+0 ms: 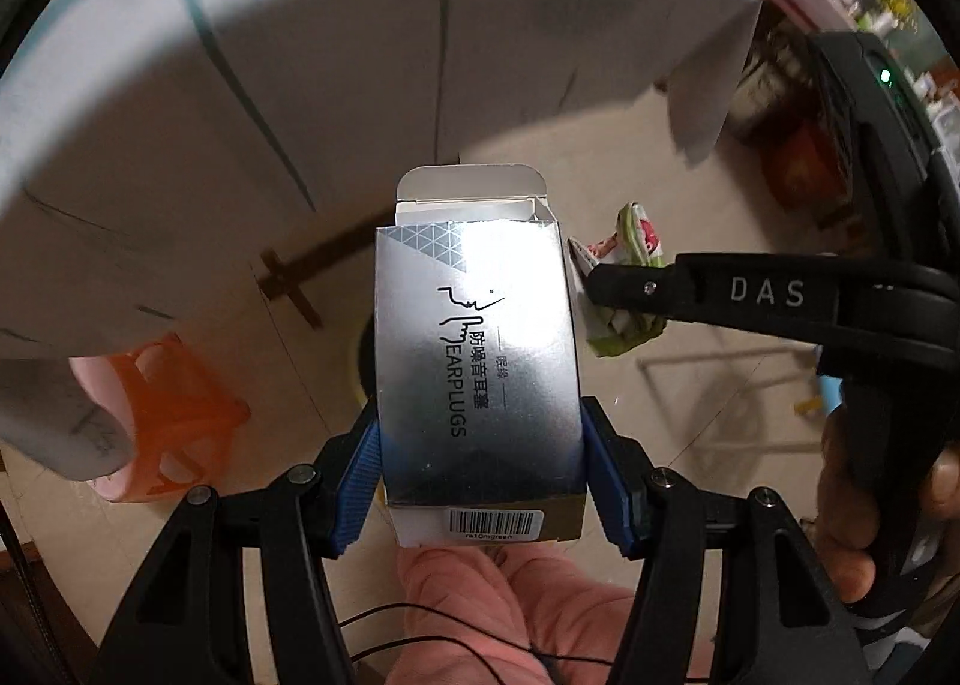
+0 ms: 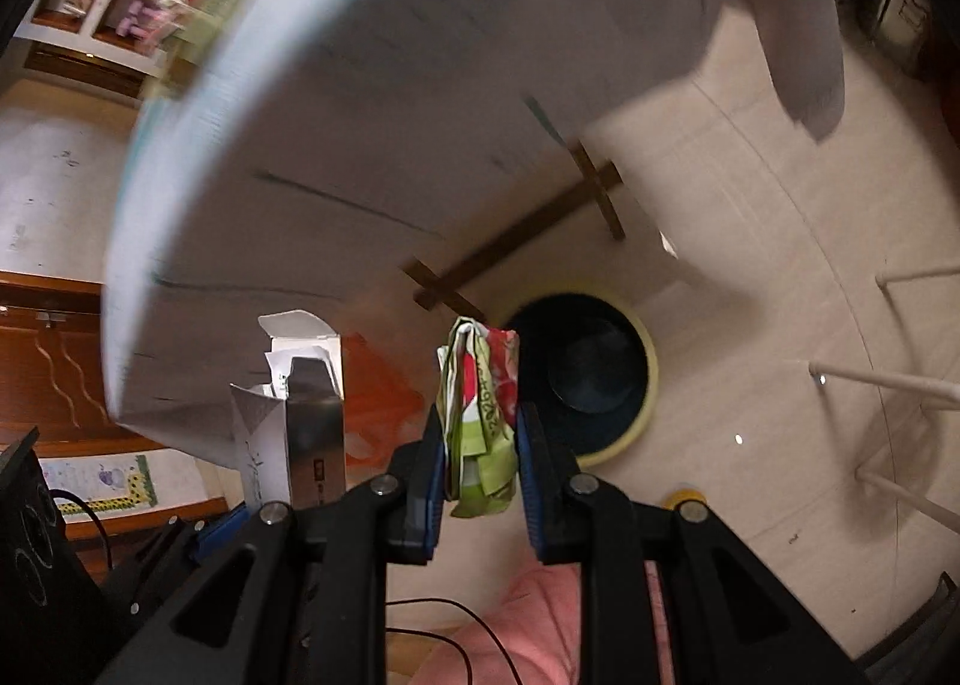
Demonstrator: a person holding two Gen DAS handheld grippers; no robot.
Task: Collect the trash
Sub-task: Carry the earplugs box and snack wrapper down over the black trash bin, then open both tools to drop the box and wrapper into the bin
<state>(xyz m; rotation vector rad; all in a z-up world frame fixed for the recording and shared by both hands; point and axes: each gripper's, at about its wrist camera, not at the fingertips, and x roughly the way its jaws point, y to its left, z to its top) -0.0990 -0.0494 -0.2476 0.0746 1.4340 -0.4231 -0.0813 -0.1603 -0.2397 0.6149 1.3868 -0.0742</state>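
Observation:
My left gripper is shut on a silver earplugs box with its top flap open, held in the air over the floor. My right gripper is shut on a crumpled green, red and white wrapper. The wrapper and the right gripper's black finger also show just right of the box in the left wrist view. The box shows left of the wrapper in the right wrist view. A round bin with a yellow rim and dark inside stands on the floor just beyond the wrapper.
A white tabletop with a pale blue edge fills the upper part of both views, with a white leg. An orange plastic stool stands at left. White wire rack bars lie at right. My pink-clothed legs are below.

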